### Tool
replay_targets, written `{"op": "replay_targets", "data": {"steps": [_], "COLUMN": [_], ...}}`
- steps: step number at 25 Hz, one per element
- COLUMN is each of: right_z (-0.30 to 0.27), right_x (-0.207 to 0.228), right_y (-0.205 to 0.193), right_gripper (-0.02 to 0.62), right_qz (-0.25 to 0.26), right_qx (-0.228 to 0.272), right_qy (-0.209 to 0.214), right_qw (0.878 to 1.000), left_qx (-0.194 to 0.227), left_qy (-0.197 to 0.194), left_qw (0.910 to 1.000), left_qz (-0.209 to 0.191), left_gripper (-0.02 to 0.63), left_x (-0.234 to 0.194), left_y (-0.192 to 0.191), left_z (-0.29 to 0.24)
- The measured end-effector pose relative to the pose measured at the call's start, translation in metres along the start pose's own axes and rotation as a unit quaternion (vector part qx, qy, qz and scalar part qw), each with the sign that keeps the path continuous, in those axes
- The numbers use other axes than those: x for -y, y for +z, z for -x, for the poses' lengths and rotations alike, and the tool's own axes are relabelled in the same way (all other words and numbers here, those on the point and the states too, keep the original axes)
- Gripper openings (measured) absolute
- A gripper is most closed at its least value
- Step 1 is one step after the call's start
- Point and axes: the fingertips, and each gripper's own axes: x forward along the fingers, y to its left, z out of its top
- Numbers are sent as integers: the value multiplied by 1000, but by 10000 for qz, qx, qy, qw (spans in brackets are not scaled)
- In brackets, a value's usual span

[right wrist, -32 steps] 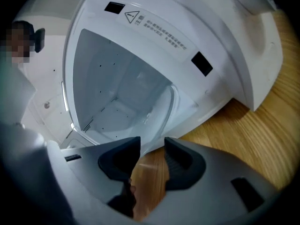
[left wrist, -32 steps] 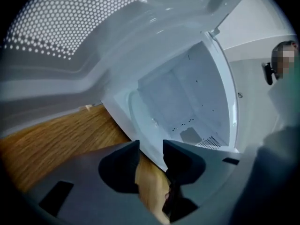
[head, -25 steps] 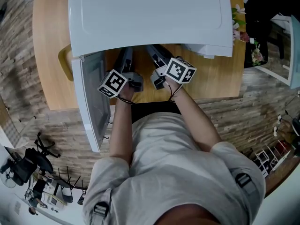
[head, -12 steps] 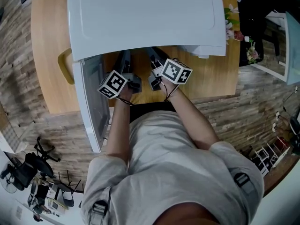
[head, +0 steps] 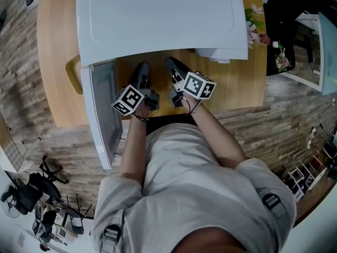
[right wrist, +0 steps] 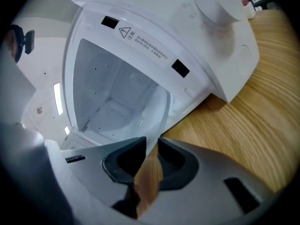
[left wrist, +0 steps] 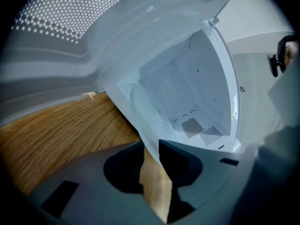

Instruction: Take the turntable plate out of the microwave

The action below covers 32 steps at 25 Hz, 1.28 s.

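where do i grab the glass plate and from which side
Pinch the glass plate by its thin near rim, from the open front of the microwave, one tool either side of centre. It is flat and wide, so two edge grips should stop it tipping. The left tool and right tool have just closed on that rim.

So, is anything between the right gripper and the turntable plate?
Nothing: the right gripper view shows the right gripper with jaws just closed on the rim of the clear turntable plate.
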Motion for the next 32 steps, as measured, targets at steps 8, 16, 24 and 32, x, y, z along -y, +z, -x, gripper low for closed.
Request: {"op": "replay_targets", "data": {"steps": [8, 16, 24, 32], "right_z": [-10, -16, -11, 6], "right_x": [-2, 5, 7, 12], "right_y": [11, 17, 11, -4], "right_gripper": [258, 109, 112, 120], "right_qz": [-111, -28, 171, 474], "right_qx": [19, 68, -183, -315], "right_qy": [528, 388, 260, 172], "right_qw": [9985, 9992, 9993, 9982], "left_qx": [-148, 207, 165, 187], "left_qy": [-18, -148, -19, -64], "left_qw": [9998, 9997, 9999, 9998], "left_qz": [-98, -29, -23, -17], "left_gripper": [111, 236, 130, 130], "left_x": [0, -1, -9, -9], "left_y": [-5, 19, 19, 8], "left_z": [4, -9, -11, 3]}}
